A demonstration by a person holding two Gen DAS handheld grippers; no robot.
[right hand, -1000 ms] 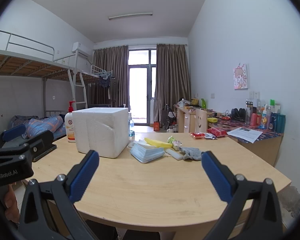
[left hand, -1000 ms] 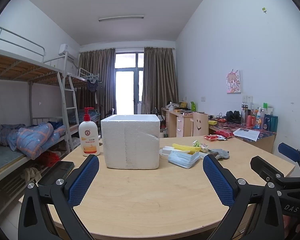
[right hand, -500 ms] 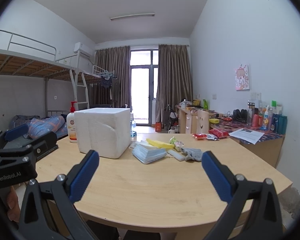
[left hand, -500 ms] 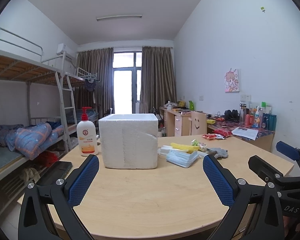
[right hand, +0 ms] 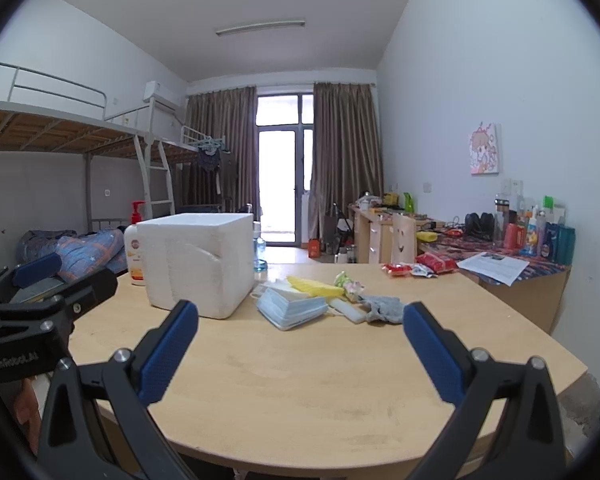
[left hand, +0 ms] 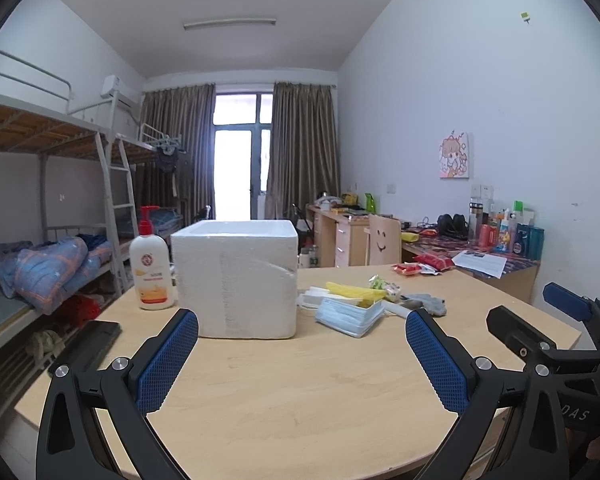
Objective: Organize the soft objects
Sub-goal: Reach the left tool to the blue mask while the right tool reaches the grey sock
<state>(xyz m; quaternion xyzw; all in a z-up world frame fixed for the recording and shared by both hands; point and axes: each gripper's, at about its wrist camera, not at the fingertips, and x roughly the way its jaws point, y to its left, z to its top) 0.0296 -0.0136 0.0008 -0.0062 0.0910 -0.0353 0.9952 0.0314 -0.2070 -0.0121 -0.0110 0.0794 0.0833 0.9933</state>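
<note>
Above the table's [left hand: 300,400] near edge, left gripper [left hand: 302,360] and right gripper [right hand: 300,354] level, side by side, fingers spread wide, holding nothing

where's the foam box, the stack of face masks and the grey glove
foam box [left hand: 236,280], left wrist view, middle of its front wall
stack of face masks [right hand: 292,309], right wrist view, top mask of the pile
grey glove [right hand: 384,309], right wrist view, centre of the crumpled fabric

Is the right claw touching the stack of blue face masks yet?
Apart. In the right wrist view the right claw hangs open above bare table, with a stretch of wood between its fingertips and the mask stack.
</note>
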